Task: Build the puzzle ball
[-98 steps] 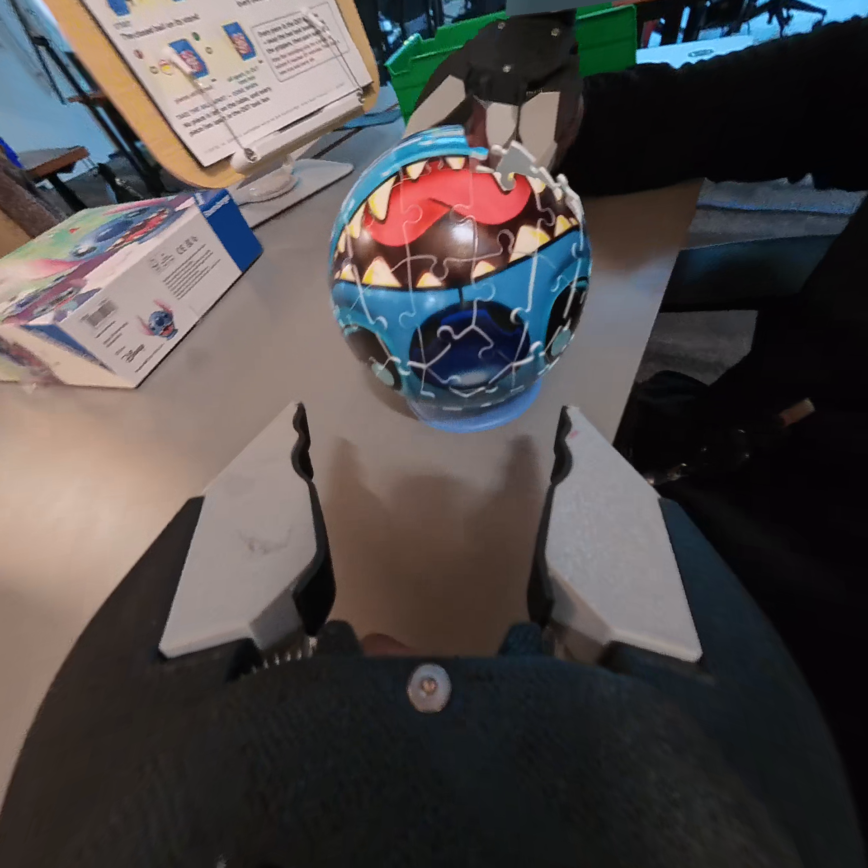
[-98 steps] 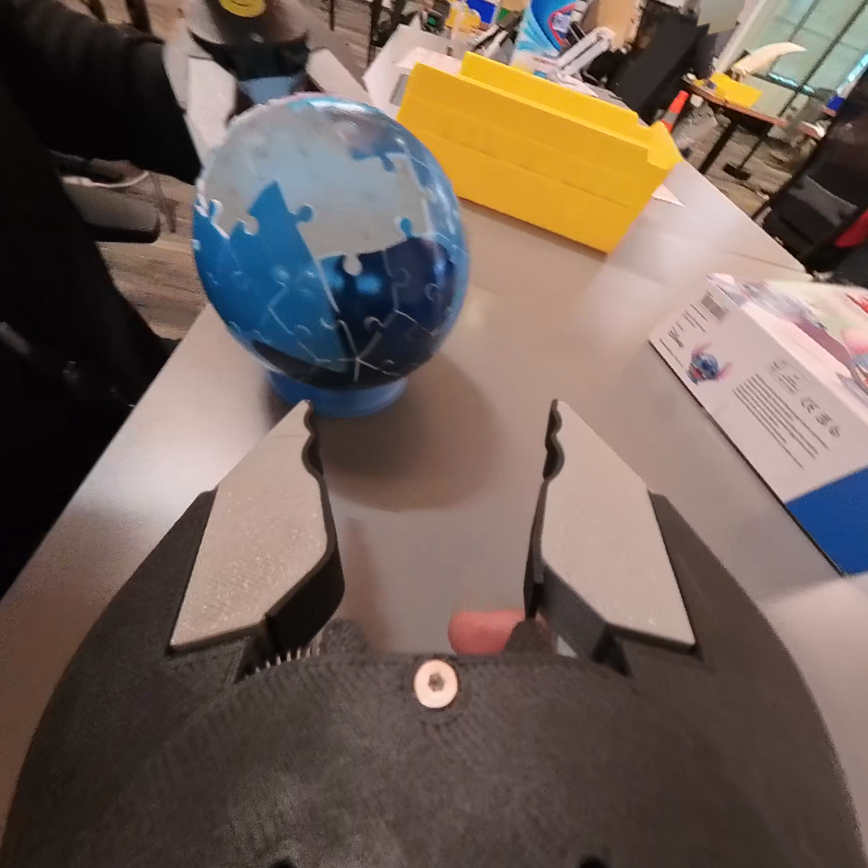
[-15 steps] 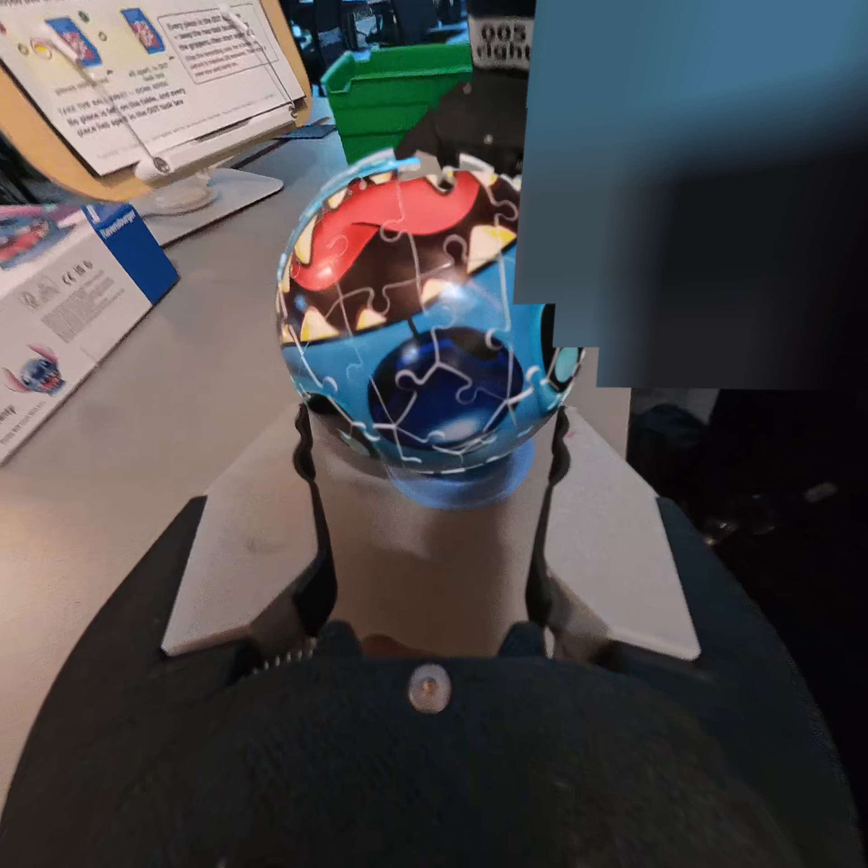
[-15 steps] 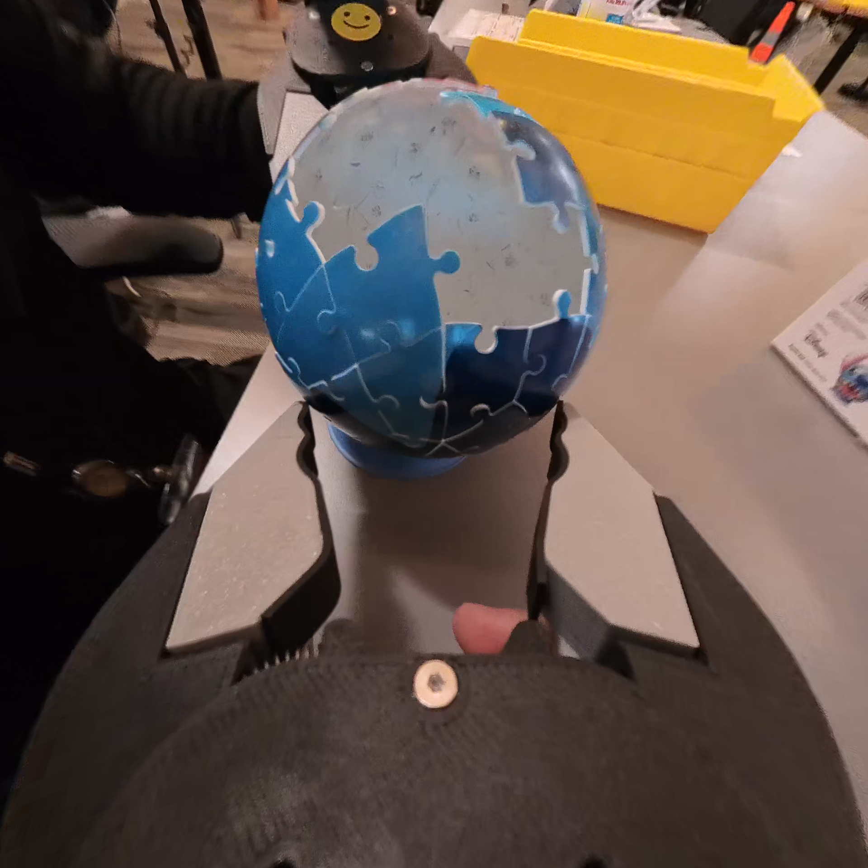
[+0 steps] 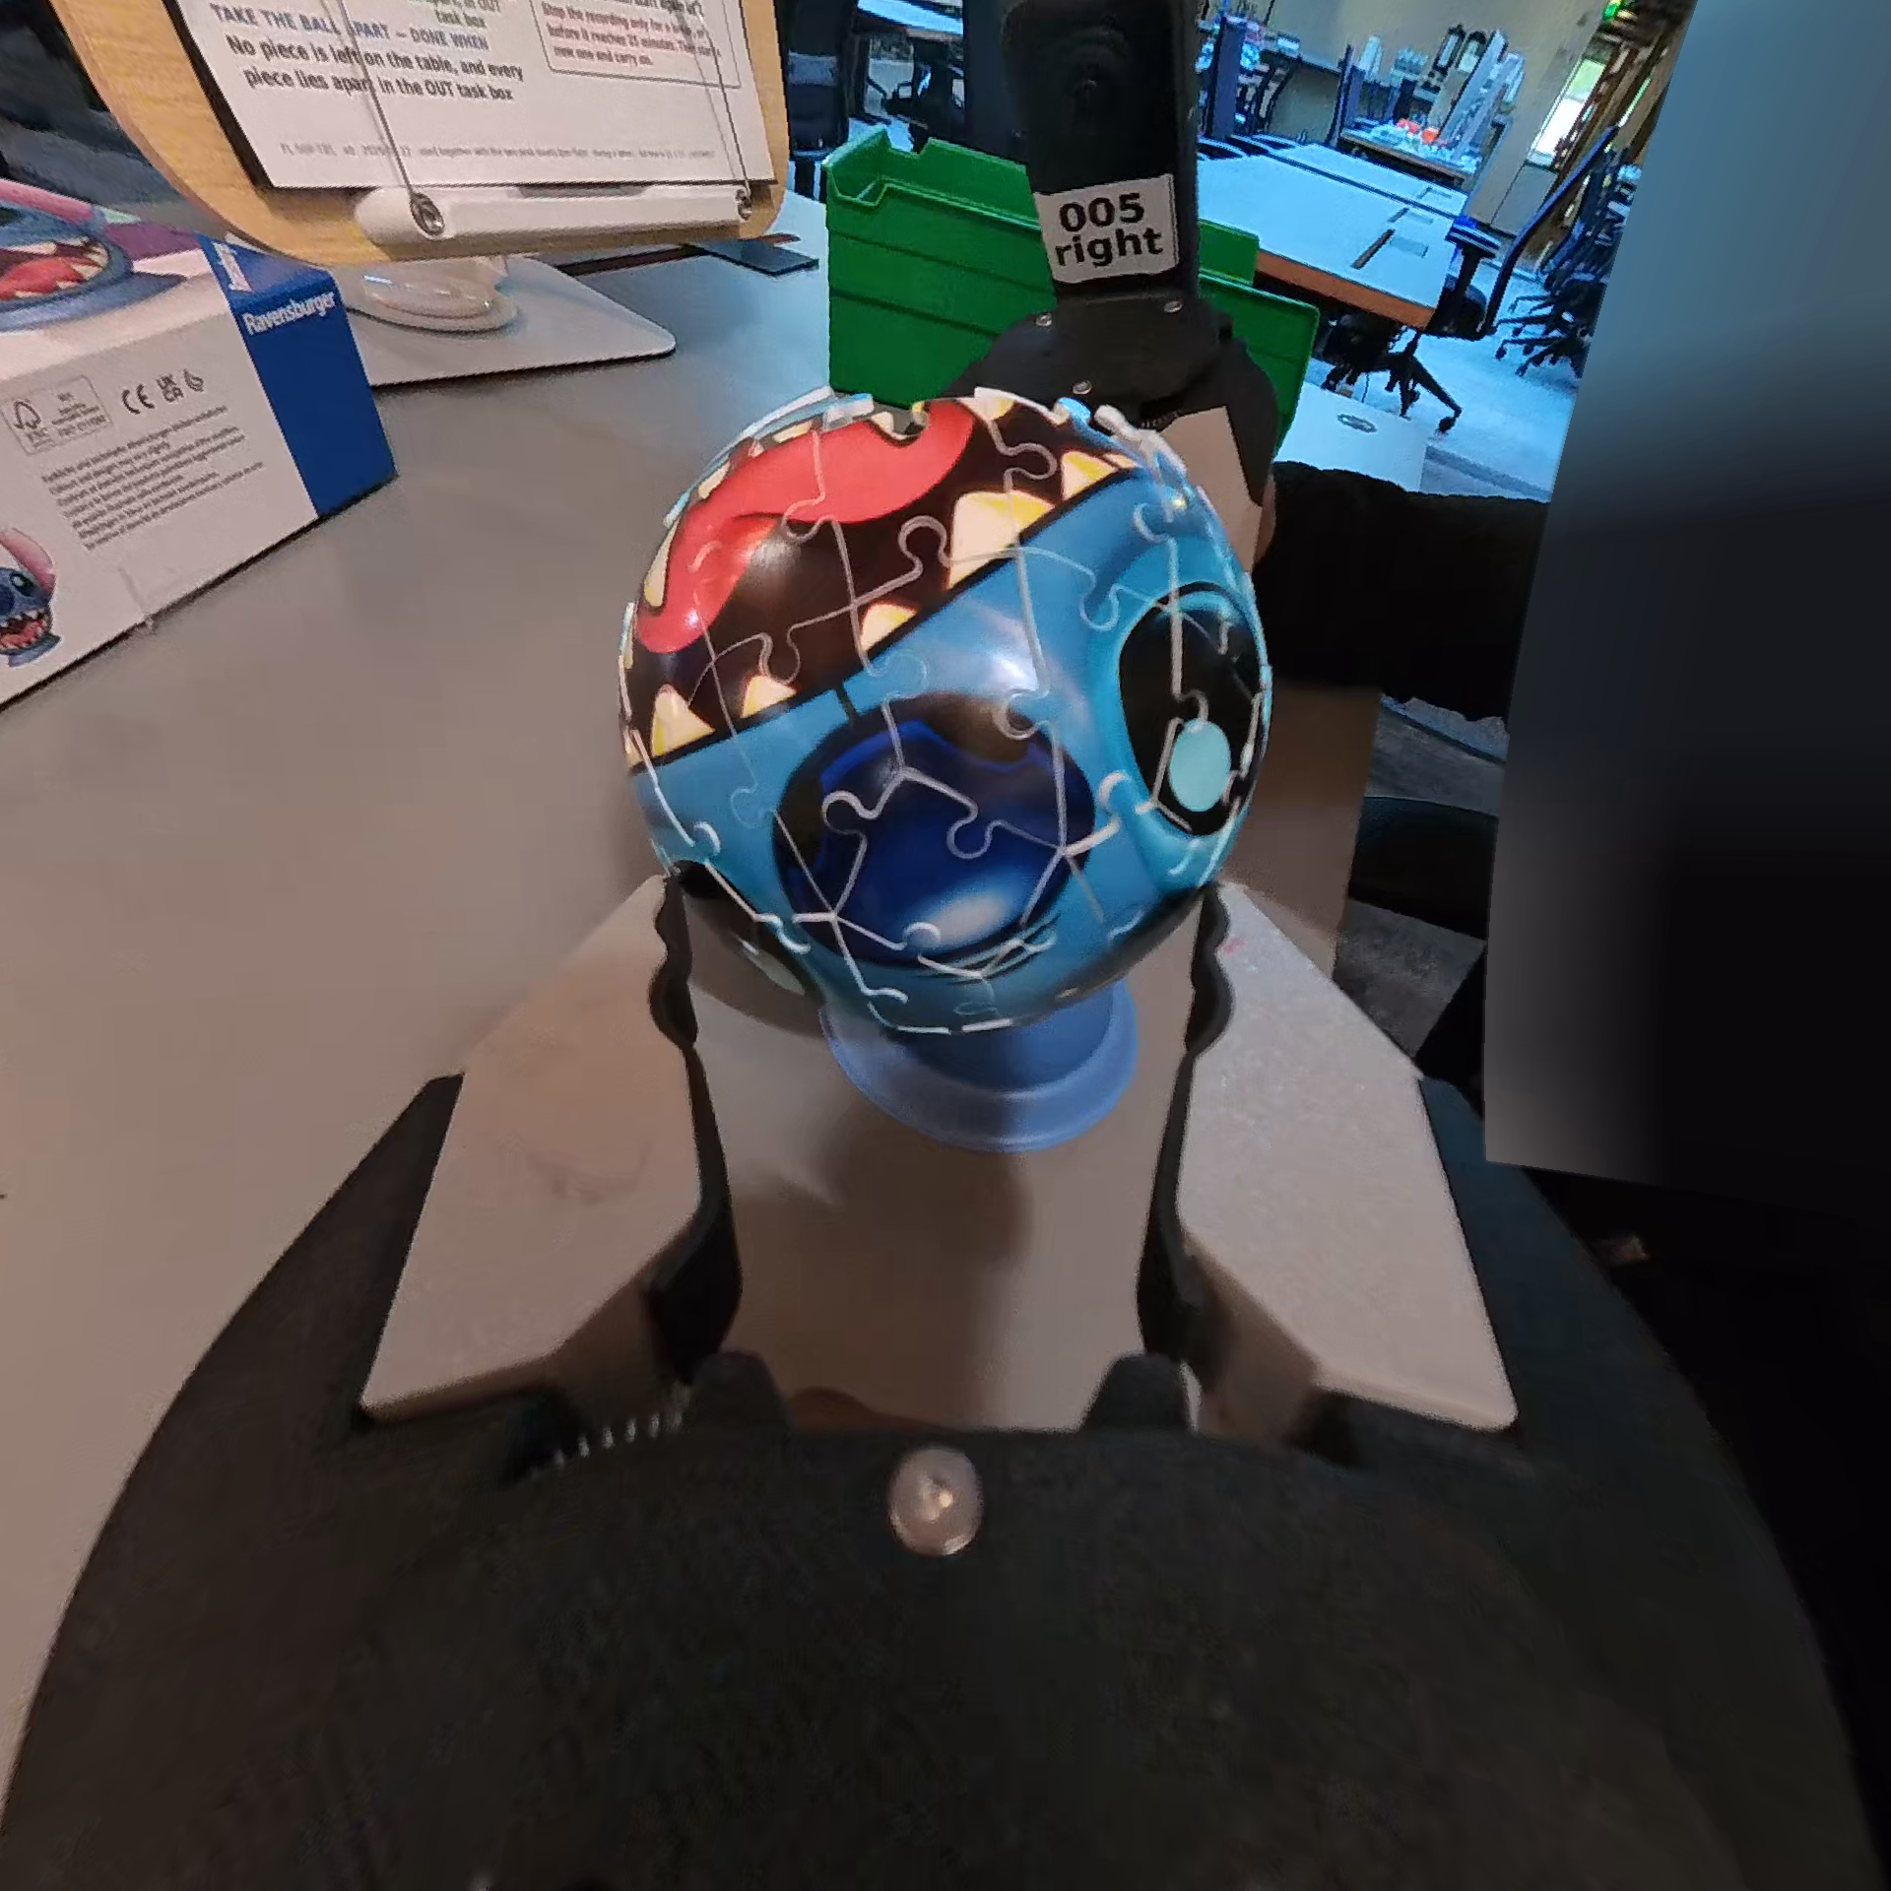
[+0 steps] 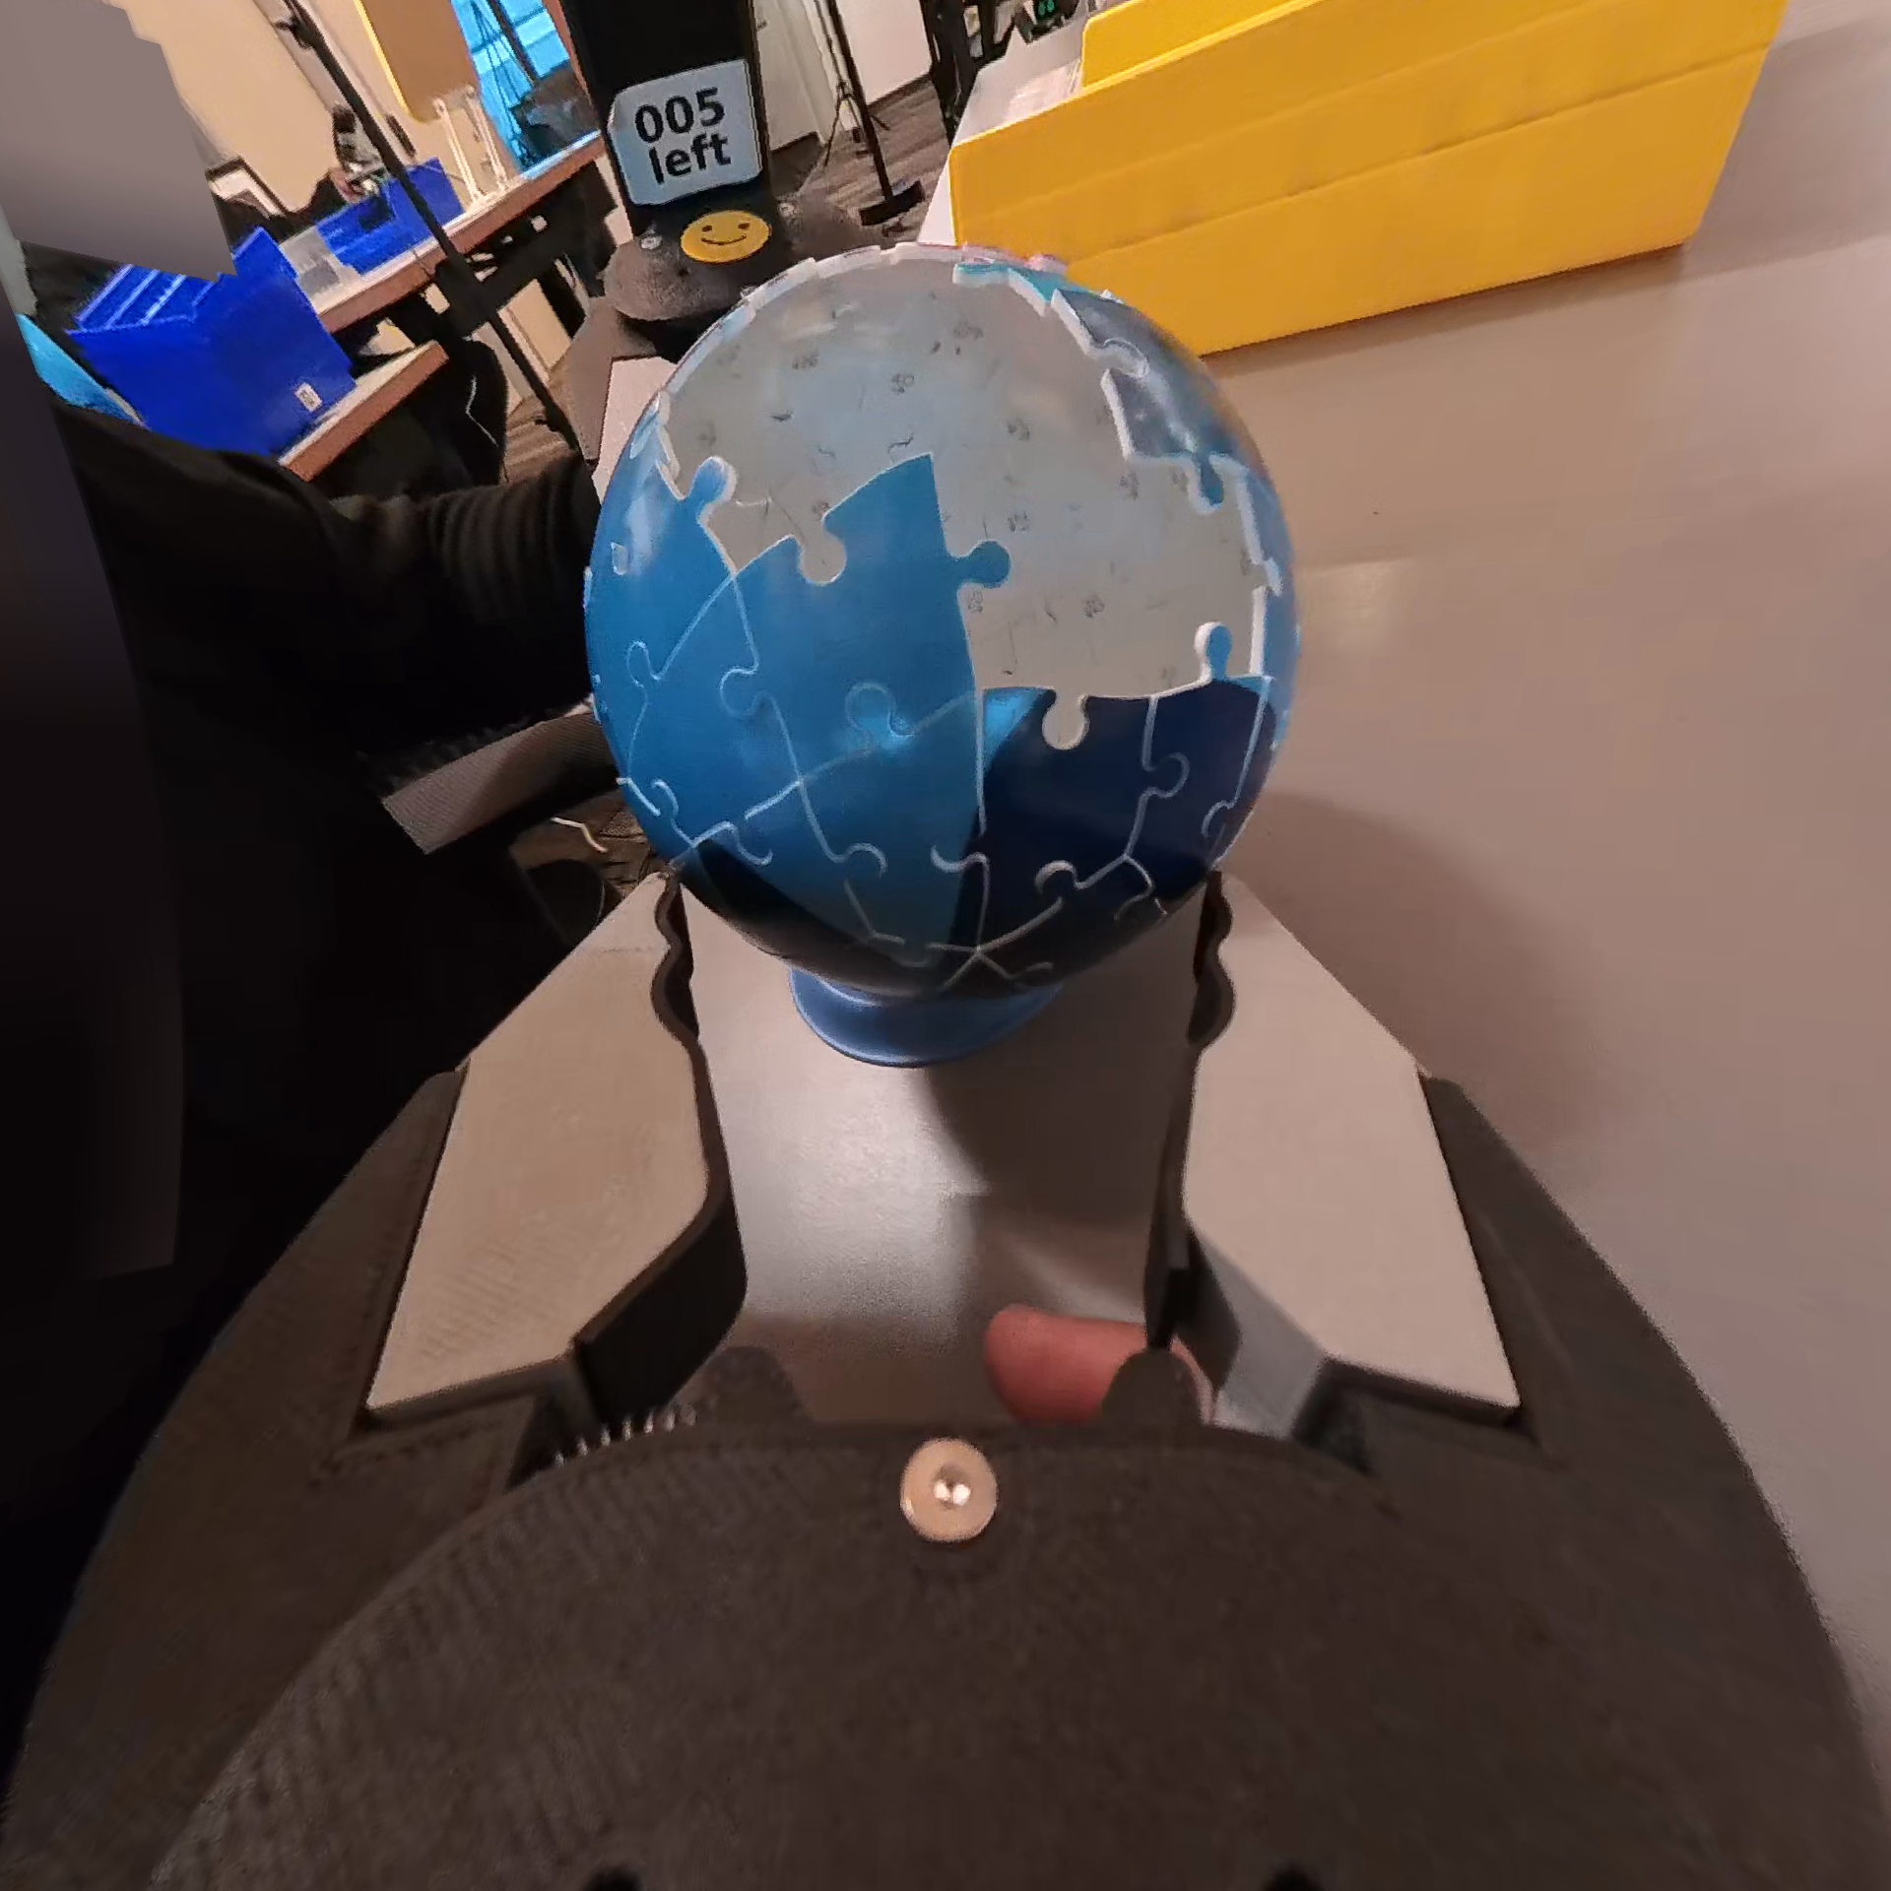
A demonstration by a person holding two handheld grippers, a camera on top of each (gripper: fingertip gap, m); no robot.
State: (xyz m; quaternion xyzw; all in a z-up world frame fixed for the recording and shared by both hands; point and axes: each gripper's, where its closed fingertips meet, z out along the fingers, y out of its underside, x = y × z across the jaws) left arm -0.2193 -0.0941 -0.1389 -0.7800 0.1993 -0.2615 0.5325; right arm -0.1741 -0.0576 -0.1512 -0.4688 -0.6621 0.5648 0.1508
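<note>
Blue puzzle ball [image 5: 947,706] sits on its blue stand [image 5: 982,1074] on the grey worktop [image 5: 307,870]. Left gripper [image 5: 936,921] and right gripper [image 6: 941,900] are both spread wide, 1 on each side, holding nothing.

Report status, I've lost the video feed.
Left hand-held gripper and right hand-held gripper open, flanking the puzzle ball. Ball on its blue stand, large gap unfilled. Nothing in the way.

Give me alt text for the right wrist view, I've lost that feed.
A partly built puzzle ball sits on a blue stand on the grey table, a large patch of pieces missing from its upper part. The right tongs are open, tips flanking its underside. A yellow bin stands behind.
</note>
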